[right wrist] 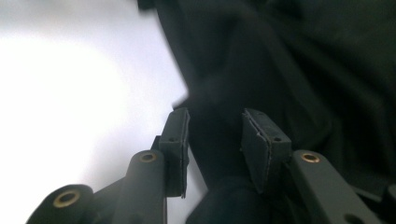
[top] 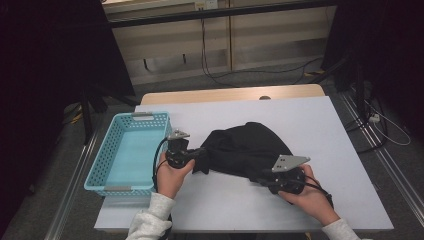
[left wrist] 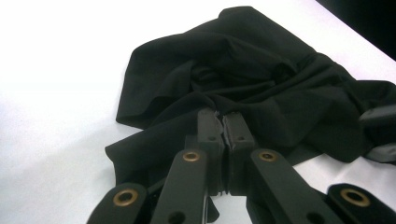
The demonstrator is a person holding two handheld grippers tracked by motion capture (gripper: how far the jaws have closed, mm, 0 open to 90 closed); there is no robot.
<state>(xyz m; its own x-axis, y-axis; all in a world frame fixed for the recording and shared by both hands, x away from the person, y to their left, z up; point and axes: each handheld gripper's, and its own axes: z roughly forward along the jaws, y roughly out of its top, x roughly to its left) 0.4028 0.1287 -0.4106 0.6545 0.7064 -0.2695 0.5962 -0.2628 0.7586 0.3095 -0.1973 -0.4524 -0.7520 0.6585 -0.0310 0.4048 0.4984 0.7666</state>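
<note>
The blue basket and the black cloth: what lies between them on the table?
In the high view, the left gripper lies between the blue basket and the black cloth, shut on the cloth's edge; the person's left hand holds it.

Wore pale grey, flecked knit sleeves with ribbed cuffs. Carried a matte black left gripper (top: 197,154) and right gripper (top: 264,176), each topped by a grey three-cornered plate with small holes, trailing a looped black cable. Showed brass-ringed pivots and flat black pads (right wrist: 177,137).
</note>
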